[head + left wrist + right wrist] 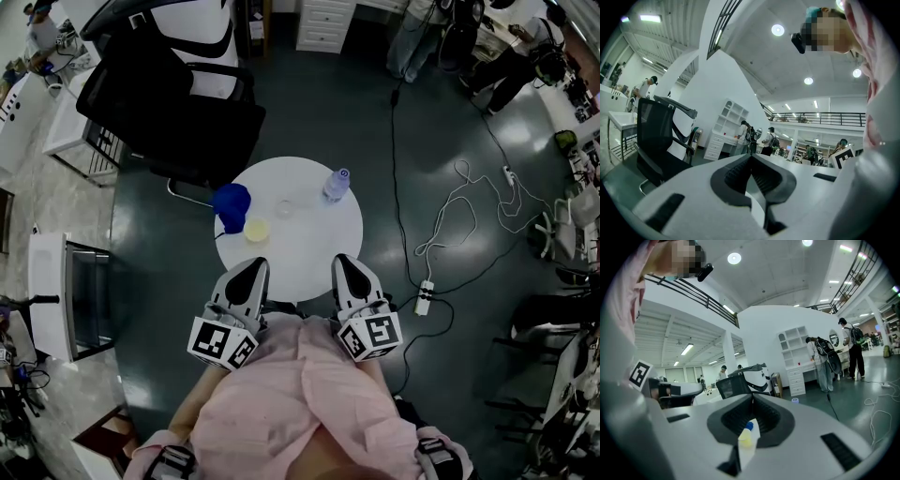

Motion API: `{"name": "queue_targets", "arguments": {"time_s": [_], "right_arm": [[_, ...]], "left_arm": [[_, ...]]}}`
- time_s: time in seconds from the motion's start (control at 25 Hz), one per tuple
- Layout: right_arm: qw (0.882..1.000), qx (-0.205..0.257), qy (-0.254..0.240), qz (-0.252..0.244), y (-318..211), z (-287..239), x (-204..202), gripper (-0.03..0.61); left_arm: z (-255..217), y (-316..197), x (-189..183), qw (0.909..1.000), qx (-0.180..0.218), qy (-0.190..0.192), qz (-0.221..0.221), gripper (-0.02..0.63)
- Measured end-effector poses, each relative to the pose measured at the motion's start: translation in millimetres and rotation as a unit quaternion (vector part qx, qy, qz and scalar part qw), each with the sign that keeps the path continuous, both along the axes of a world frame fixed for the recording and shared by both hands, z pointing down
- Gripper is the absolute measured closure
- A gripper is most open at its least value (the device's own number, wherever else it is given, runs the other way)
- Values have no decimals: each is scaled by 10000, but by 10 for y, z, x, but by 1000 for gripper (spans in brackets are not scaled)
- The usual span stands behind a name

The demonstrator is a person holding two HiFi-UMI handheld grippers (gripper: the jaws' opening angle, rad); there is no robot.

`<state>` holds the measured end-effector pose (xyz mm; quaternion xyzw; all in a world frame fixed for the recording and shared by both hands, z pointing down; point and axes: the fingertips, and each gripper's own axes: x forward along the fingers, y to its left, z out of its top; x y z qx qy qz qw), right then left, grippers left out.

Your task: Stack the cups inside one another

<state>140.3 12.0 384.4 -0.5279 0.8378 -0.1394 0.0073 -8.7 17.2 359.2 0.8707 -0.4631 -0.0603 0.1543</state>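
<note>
Head view: I see three unstacked cups on the round white table [314, 248]. A blue cup [232, 202] is at the left, a yellow cup [257, 230] is just beside it and nearer me, and a clear cup [285, 208] is toward the centre. None sits inside another. A water bottle [336, 185] stands at the far right. My left gripper [255, 266] and right gripper [342, 262] hover at the near table edge, short of the cups. Both jaw pairs are clenched together on nothing.

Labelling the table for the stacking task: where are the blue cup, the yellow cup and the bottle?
blue cup [232, 201], head view, middle of its body.
yellow cup [257, 230], head view, its open mouth.
bottle [336, 186], head view, its body.
</note>
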Motion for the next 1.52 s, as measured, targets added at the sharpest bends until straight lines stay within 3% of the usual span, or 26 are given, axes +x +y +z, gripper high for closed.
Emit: {"name": "queue_targets", "arguments": {"time_s": [0.52,0.84,1.12,1.52], "right_arm": [[9998,-80,6,-190,-60,17,-85,548],[9988,-230,278,-320,-256,83,-189,548],[9932,-741,567,-703,-567,357,-511,545],[9810,-1436,833,-1006,-996,849,-969,543]], "left_arm": [[57,5,-80,9998,-135,16,-164,595],[134,29,-281,9983,-366,46,-445,595],[170,-165,-516,9963,-588,222,-592,595],[38,-474,-712,9972,-553,200,-472,595]]}}
